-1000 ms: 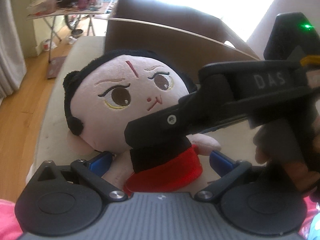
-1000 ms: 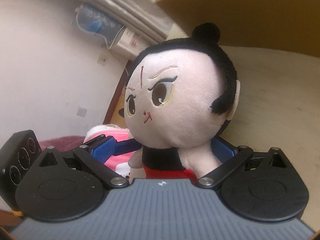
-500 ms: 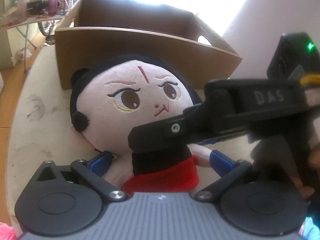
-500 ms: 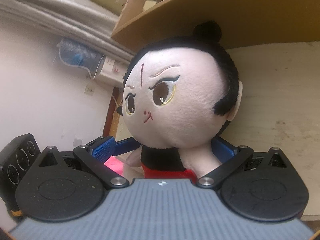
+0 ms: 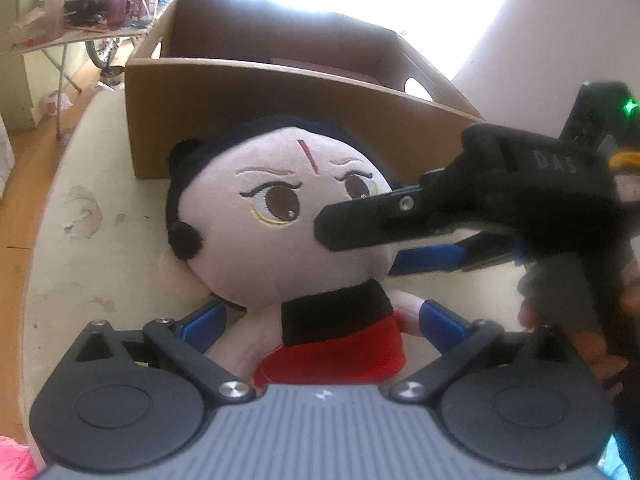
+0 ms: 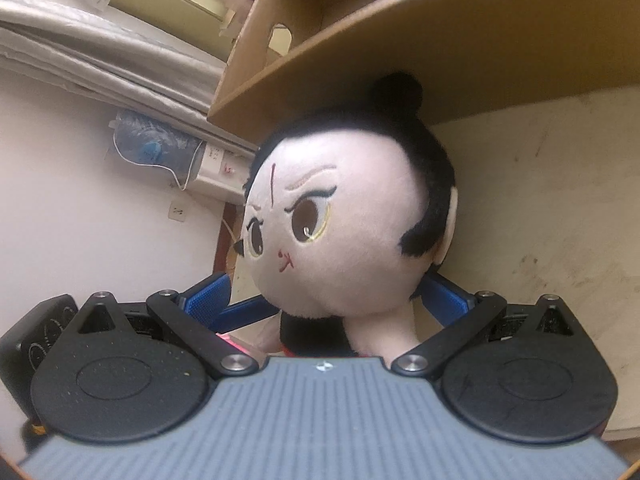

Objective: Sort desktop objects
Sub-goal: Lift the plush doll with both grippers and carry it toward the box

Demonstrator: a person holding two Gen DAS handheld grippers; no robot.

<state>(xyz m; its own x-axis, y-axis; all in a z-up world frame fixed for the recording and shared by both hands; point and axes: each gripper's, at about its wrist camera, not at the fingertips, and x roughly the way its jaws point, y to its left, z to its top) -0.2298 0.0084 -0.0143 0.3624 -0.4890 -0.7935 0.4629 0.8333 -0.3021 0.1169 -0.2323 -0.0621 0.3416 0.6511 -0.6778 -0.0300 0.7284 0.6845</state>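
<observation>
A plush doll (image 5: 276, 236) with a big pale face, black hair and a red and black outfit is held just above the worn white table (image 5: 60, 248), in front of an open cardboard box (image 5: 280, 92). My left gripper (image 5: 320, 324) is shut on the doll's body, blue pads on both sides of it. My right gripper (image 5: 360, 236) comes in from the right across the doll's face and neck. In the right wrist view the doll (image 6: 352, 232) fills the middle and my right gripper (image 6: 328, 300) is shut on its neck, under the box wall (image 6: 440, 40).
A cluttered folding table (image 5: 80, 20) stands on the wooden floor at the far left. A white wall (image 6: 80, 220) with a socket and a folded grey mattress (image 6: 100, 52) lie to the right gripper's left. Pink fabric (image 5: 16, 456) shows at the bottom left.
Both grippers have carried the doll toward the cardboard box, which now looms larger and closer. The right gripper sits higher across the doll's face. Both grips are unchanged.
</observation>
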